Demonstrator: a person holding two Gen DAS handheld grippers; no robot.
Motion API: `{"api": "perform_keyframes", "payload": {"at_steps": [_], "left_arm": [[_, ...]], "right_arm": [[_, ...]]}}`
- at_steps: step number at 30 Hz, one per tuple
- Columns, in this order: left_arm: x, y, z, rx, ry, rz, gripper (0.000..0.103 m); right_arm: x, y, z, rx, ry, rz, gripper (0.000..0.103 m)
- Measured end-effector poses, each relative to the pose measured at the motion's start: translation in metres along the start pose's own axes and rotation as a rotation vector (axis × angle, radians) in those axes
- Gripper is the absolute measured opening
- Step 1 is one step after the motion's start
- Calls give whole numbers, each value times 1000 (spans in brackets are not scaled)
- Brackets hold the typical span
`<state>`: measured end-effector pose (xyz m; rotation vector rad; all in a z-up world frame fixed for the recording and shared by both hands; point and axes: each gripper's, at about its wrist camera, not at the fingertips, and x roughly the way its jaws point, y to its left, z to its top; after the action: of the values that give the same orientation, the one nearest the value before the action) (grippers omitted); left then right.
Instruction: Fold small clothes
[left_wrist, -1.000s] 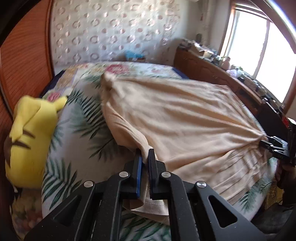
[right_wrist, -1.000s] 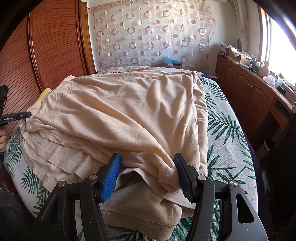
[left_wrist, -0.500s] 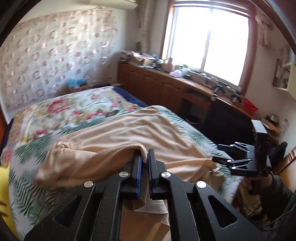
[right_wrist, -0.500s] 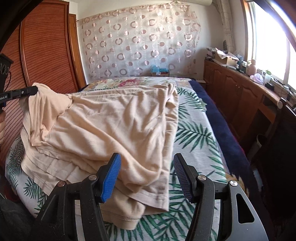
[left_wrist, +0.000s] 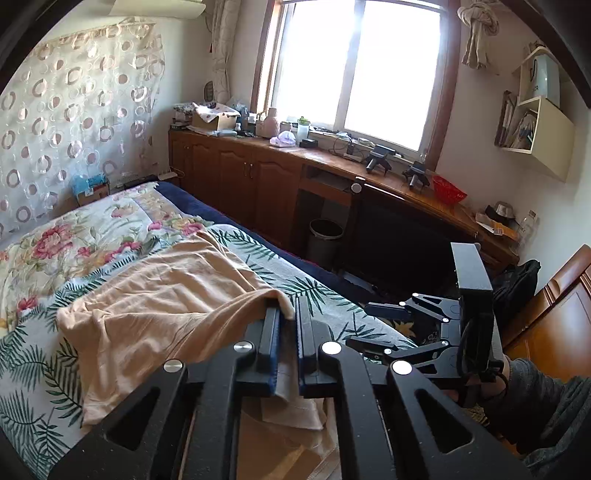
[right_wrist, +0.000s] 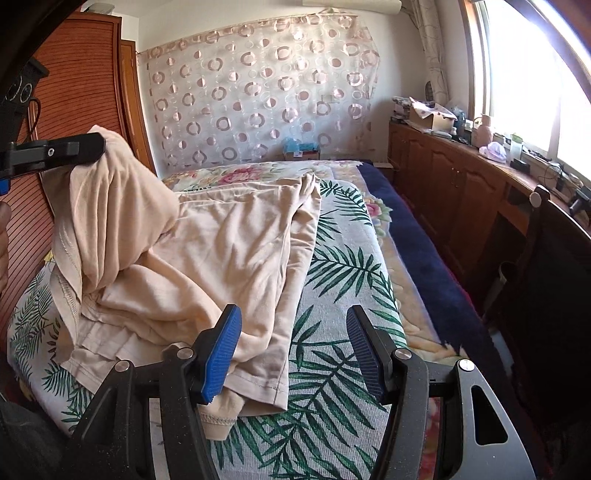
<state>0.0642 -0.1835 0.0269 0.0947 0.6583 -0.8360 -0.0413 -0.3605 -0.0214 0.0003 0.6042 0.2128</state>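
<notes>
My left tongs pinch a lifted corner of the peach garment while my right tongs hang spread over the bed.

Nearest me, my left gripper (left_wrist: 287, 325) has its jaws pressed together on a fold of the peach garment (left_wrist: 159, 306), and the cloth drapes over the left finger and trails down between them. My right gripper (right_wrist: 291, 347) stands wide apart, holding nothing, its blue pads (right_wrist: 221, 354) just above the garment's near hem. From the right view the pinched corner hangs raised at the left, and the rest of the garment lies rumpled across the left half of the leaf-print bedspread (right_wrist: 343, 280). Beyond it the floral quilt (right_wrist: 243, 173) reaches the circle-patterned curtain (right_wrist: 258, 92). Along the right runs the wooden cabinet (right_wrist: 443, 173) under the bright window (left_wrist: 369, 62).
</notes>
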Motion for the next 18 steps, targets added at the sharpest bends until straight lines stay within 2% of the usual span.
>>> {"api": "perform_keyframes", "payload": {"at_steps": [2, 3, 4, 7, 10, 18], "left_arm": [[2, 1, -1, -5, 18, -20, 30], [0, 2, -2, -2, 18, -3, 48], [0, 3, -3, 1, 11, 18, 53], [-7, 13, -6, -8, -4, 59, 61], [-20, 28, -14, -28, -24, 131, 70], [-60, 89, -55, -118, -33, 315, 71]], "right_arm": [[1, 2, 0, 1, 2, 0, 61], [2, 2, 0, 2, 2, -1, 61], [1, 1, 0, 1, 2, -3, 61], [1, 1, 2, -3, 2, -3, 61], [2, 2, 7, -10, -1, 1, 61], [20, 23, 26, -86, -3, 36, 61]]}}
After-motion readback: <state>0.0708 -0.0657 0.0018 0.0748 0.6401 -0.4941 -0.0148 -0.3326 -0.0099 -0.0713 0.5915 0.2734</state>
